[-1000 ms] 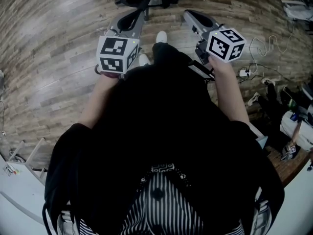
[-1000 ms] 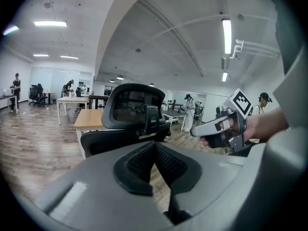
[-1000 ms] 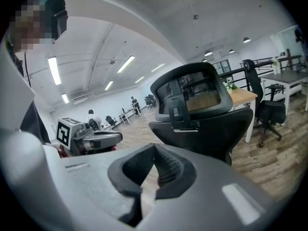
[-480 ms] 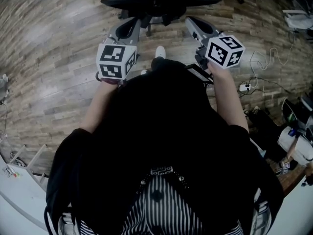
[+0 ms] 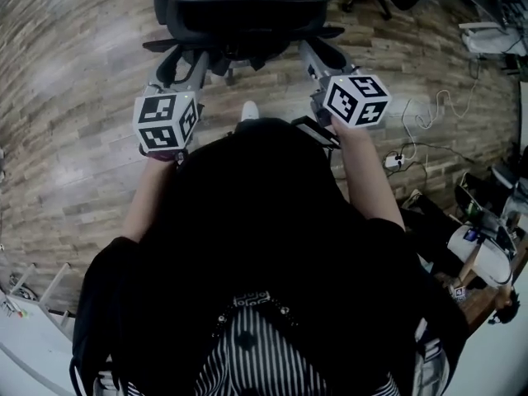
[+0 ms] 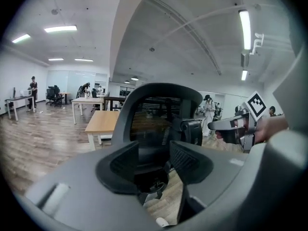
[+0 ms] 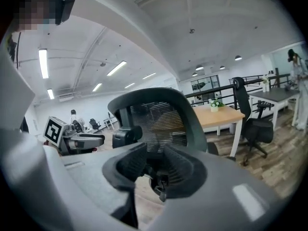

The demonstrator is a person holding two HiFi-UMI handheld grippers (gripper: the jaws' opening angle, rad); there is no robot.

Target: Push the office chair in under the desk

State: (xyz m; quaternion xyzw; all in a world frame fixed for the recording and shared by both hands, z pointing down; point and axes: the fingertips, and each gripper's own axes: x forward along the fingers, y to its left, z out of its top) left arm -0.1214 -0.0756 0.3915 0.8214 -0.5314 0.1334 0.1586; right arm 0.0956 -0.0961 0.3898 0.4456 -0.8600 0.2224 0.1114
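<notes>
1. Ahead of the person, on the wood floor (image 5: 74, 97), the office chair (image 5: 247, 11) stands with its mesh back turned toward them.
2. The left gripper (image 6: 161, 160) points at the backrest. Its jaws have just been opening and stand apart, with nothing clamped.
3. The right gripper (image 7: 156, 165) is held alongside. Its jaws have also just been opening, to a narrower gap, and grip nothing.
4. A wood-topped desk (image 7: 219, 114) stands beyond the chair, apart from it.
</notes>
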